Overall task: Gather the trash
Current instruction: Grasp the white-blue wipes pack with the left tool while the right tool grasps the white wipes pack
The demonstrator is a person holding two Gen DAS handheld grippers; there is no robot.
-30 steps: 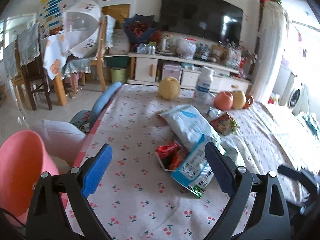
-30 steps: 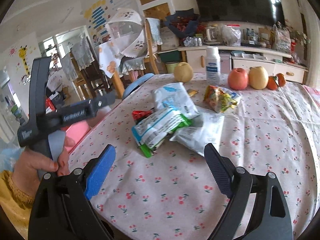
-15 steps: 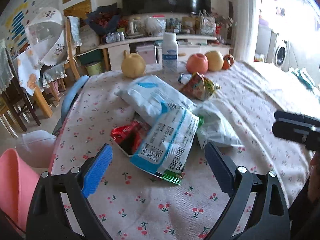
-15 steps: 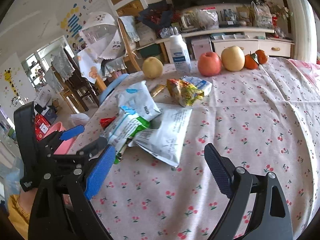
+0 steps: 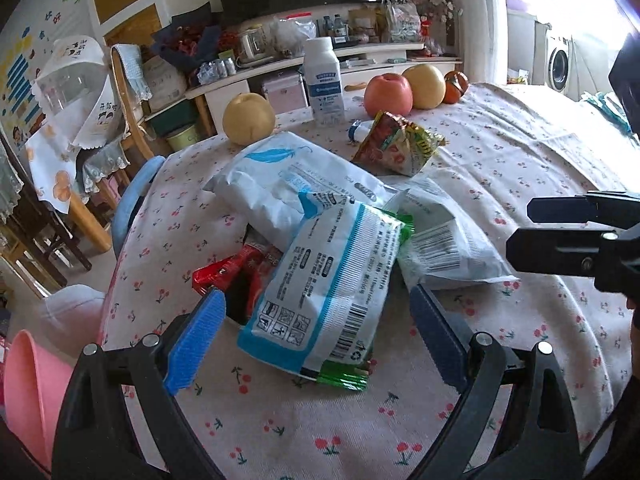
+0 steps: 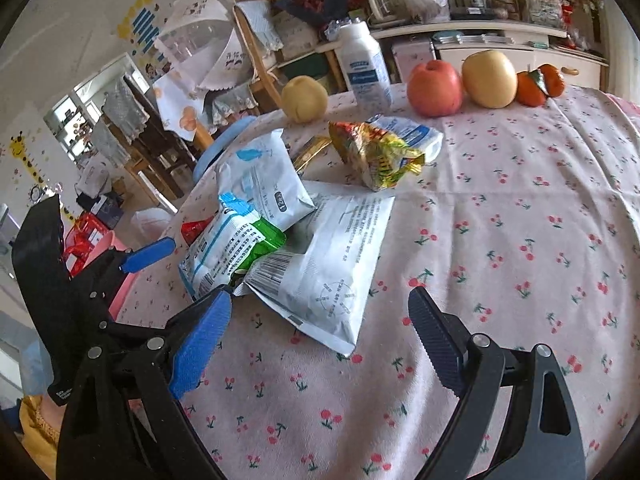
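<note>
A heap of wrappers lies on the cherry-print tablecloth (image 5: 520,152). In it are a blue, white and green packet (image 5: 332,280), a red wrapper (image 5: 224,274) under its left side, a white pouch with a blue feather (image 5: 280,184), a flat white bag with a barcode (image 5: 444,240) and a colourful foil snack bag (image 5: 400,144). My left gripper (image 5: 316,336) is open, its pads either side of the blue and green packet's near end. My right gripper (image 6: 318,344) is open just short of the flat white bag (image 6: 332,268), nothing between its pads.
A pear (image 5: 248,118), a white bottle (image 5: 324,80), a red apple (image 5: 387,94), a yellow apple (image 5: 424,86) and an orange (image 5: 454,86) stand along the table's far edge. A pink bin (image 5: 28,384) sits on the floor at left, a blue chair (image 5: 132,196) beside the table.
Both grippers have moved in toward the heap of wrappers, which now looks larger and closer. The left one swung right over the table. Both stay open.
</note>
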